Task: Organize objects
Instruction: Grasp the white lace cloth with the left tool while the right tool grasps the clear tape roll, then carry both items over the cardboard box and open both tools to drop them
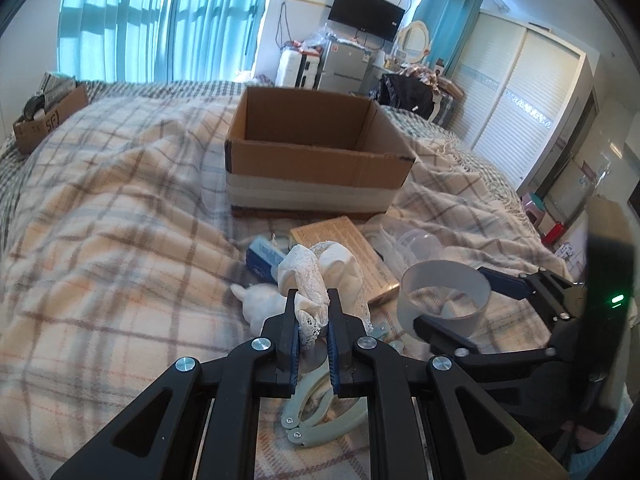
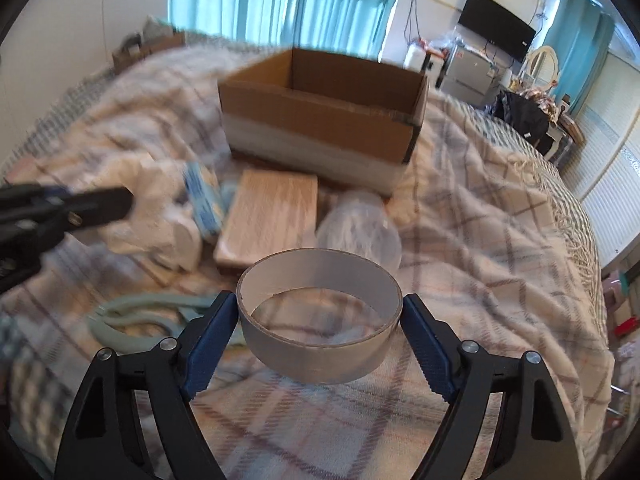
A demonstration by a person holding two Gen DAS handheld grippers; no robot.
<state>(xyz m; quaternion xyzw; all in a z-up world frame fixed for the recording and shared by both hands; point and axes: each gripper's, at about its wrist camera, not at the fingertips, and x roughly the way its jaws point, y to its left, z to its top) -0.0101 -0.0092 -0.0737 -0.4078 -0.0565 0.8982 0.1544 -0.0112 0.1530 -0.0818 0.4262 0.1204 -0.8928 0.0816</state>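
A wall-mounted television point(image 1: 366, 11) hangs beyond the plaid-blanketed bed point(image 1: 120, 208), between blue curtains point(image 1: 160, 20).

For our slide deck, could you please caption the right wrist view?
Right tongs straddling a tape roll on the plaid blanket, open cardboard box beyond.

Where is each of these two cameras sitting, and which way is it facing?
Left wrist: on the left gripper, looking down across the bed at the cardboard box; its fingers pinch a white lace cloth, right gripper beside.
Right wrist: on the right gripper, facing the box; a tape roll sits between its fingers, left gripper at left.
Shared: box, tape roll, tan packet.
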